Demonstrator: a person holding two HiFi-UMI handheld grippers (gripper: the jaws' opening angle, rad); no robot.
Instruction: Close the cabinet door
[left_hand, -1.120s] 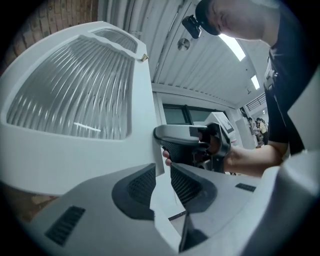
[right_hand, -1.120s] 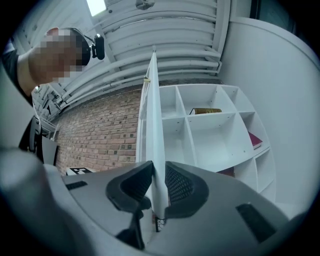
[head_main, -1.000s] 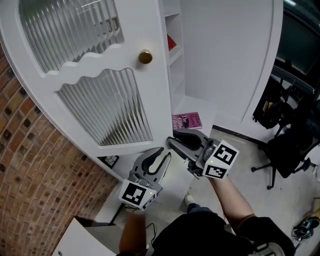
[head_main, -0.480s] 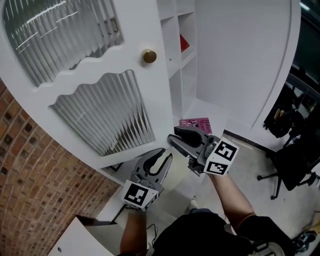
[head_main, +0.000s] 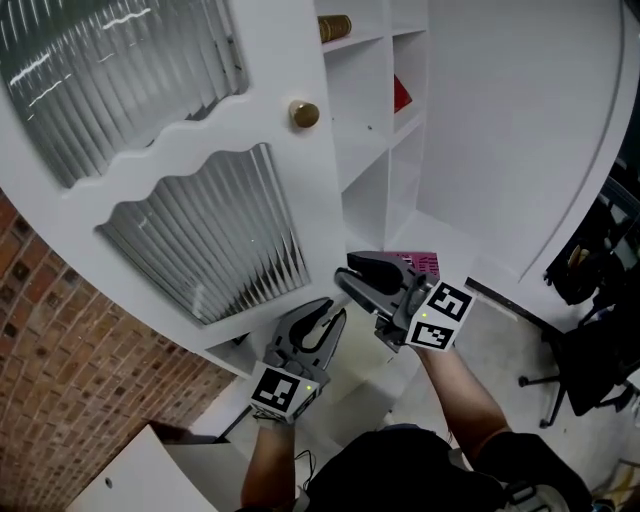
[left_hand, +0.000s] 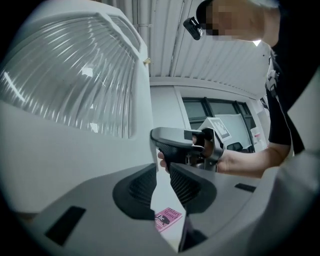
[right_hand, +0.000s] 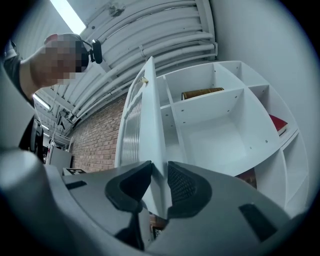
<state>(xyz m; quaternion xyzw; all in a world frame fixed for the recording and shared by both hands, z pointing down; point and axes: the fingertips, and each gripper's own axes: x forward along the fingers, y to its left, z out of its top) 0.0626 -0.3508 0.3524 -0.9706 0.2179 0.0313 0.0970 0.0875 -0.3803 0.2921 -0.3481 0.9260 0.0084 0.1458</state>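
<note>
The white cabinet door (head_main: 250, 150) with ribbed glass panels and a brass knob (head_main: 304, 115) stands open in front of the shelves. My right gripper (head_main: 345, 272) sits at the door's lower free corner. In the right gripper view the door's edge (right_hand: 152, 125) runs between the pads, and the right gripper (right_hand: 160, 187) is shut on it. My left gripper (head_main: 325, 312) is just below the door's bottom edge. Its jaws have just been closing a little. In the left gripper view the left gripper (left_hand: 161, 187) still shows a gap, where the door's edge appears unpressed.
The white shelves (head_main: 375, 150) hold a red book (head_main: 401, 95) and a brown object (head_main: 335, 26) on top. A pink book (head_main: 418, 263) lies on the cabinet floor. A brick wall (head_main: 60, 380) is at left and a black office chair (head_main: 590, 340) at right.
Both grippers have moved sideways, staying at the door's lower corner. More of the shelves has come into view at the right, with the brown object now showing. The left jaws have narrowed slightly.
</note>
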